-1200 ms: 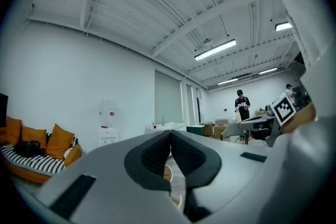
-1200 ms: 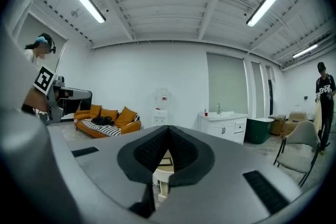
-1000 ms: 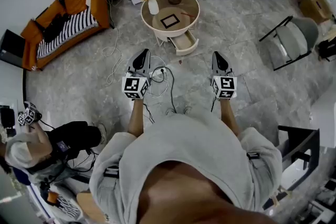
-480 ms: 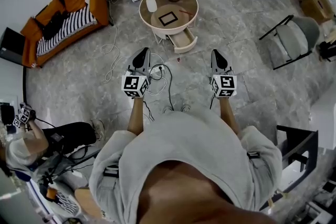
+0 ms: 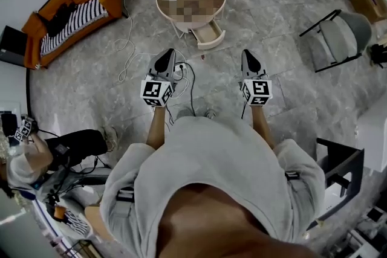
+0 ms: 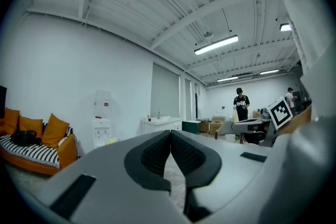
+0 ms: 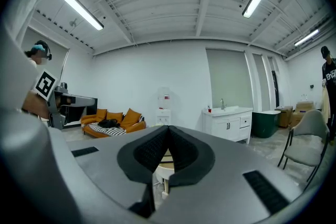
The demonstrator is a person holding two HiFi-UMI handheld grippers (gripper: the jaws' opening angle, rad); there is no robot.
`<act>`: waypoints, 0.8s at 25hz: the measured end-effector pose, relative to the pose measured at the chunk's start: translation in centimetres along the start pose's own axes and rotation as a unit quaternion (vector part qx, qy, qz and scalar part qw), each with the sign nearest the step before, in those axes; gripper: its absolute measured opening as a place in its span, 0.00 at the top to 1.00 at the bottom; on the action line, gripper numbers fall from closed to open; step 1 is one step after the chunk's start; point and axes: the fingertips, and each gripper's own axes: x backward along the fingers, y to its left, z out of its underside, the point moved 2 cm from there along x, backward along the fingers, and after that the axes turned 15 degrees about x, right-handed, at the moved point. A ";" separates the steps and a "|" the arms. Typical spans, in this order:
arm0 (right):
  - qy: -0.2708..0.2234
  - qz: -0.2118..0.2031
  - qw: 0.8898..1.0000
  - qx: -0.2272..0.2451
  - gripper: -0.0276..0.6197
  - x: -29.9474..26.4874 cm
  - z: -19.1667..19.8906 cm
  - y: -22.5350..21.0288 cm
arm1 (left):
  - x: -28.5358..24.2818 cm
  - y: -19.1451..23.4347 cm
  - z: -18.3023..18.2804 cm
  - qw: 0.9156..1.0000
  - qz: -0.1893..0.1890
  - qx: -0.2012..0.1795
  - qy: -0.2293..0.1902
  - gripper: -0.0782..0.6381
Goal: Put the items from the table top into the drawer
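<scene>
Nothing is stowed yet, by the look of it. The left gripper point(image 5: 167, 56) and right gripper point(image 5: 248, 56), mid-frame, are both pressed together and empty. The table point(image 5: 222, 6) stands upper middle, well apart, with its drawer point(image 5: 208, 38) open. Its items can't be made out.

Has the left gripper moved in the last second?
Yes, slightly: in the head view the left gripper sits a little lower in the picture against the floor power strip than before.

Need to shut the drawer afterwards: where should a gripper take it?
Probably best to grip the drawer by its front panel's top edge, coming from the near side: it stands pulled out toward the person, open-topped. No handle shows from here.
</scene>
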 end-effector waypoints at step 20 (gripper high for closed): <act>0.015 -0.013 1.000 0.020 0.92 -7.9 0.6 -0.2 | -8.0 4.6 1.2 0.999 0.016 0.028 0.025 0.87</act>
